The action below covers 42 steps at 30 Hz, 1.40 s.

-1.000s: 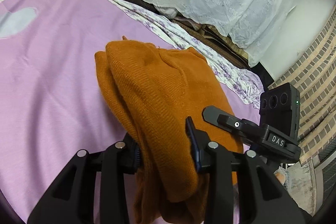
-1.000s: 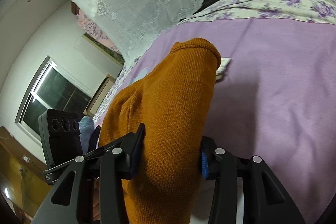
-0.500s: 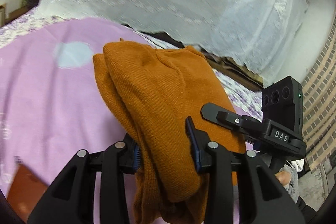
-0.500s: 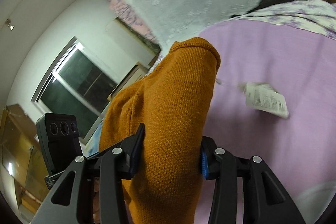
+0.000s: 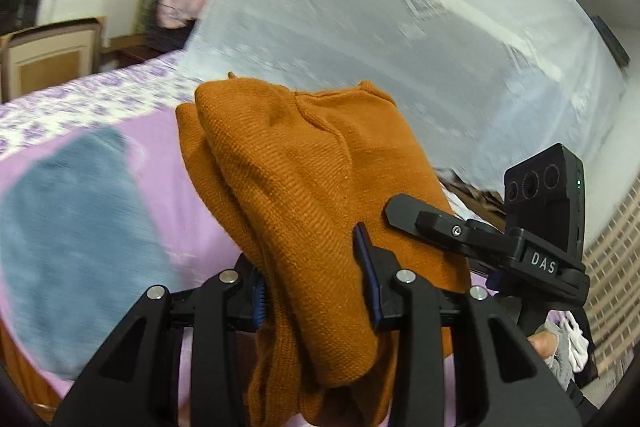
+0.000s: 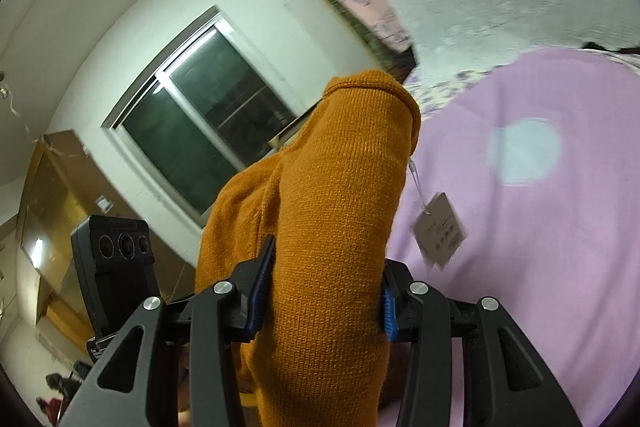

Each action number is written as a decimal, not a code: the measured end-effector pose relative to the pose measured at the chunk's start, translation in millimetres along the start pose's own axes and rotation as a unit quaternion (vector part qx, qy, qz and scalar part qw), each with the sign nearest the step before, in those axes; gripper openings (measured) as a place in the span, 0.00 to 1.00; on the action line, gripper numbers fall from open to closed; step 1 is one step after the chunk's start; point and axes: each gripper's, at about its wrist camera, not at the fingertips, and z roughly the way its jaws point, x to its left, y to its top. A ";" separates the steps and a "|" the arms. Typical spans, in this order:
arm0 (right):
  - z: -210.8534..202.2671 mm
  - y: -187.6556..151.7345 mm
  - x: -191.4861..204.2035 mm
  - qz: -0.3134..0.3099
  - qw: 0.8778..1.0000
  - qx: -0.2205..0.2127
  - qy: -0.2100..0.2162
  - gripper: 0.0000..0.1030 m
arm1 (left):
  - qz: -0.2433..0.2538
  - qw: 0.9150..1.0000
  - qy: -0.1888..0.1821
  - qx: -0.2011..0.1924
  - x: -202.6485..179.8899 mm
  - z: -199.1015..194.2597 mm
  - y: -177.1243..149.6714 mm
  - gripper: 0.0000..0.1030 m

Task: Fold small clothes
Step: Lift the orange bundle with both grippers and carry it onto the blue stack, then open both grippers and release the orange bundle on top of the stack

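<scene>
- Clamping the orange knitted garment [image 5: 304, 187], the left gripper [image 5: 316, 267] has its blue-padded jaws pressed into a bunched, doubled-over thickness of the knit
- The right gripper [image 6: 324, 283] is likewise closed on another part of the same garment [image 6: 336, 227], with a paper tag [image 6: 440, 235] dangling from a thread just beside it
- Both views have swung upward over the last second: the lilac bedspread [image 5: 168, 211] filled most of the frame before, and now wall, window [image 6: 208, 119] and white net curtain [image 5: 400, 47] take up much of it
- A grey-blue cloth [image 5: 76, 251] lying on the bedspread has come into the left view
- The garment hangs above the bed, held in the air at two points; my reading is that it is being carried or shaken out, so the fold itself is not yet finished
</scene>
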 end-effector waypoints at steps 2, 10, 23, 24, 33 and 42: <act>22.4 5.5 15.5 -0.006 1.000 0.011 0.012 0.43 | -0.009 1.000 0.020 -0.014 21.5 -17.3 7.8 0.34; 112.3 12.6 79.5 -0.042 0.996 0.065 0.048 0.43 | -0.063 0.995 0.063 -0.048 101.5 -65.3 18.8 0.34; 190.2 0.9 64.2 -0.057 0.990 0.127 0.002 0.43 | -0.134 0.989 0.060 -0.021 185.4 -28.9 -2.1 0.34; 195.8 -1.5 58.7 -0.057 0.990 0.131 -0.005 0.43 | -0.138 0.988 0.060 -0.017 189.3 -24.9 -5.9 0.35; 235.3 -19.3 13.9 -0.032 0.986 0.162 -0.001 0.56 | -0.164 0.985 0.057 -0.018 227.9 3.7 -31.0 0.51; 239.6 -27.7 0.3 -0.015 0.990 0.137 0.019 0.59 | -0.158 0.983 0.090 -0.031 223.4 11.2 -36.2 0.53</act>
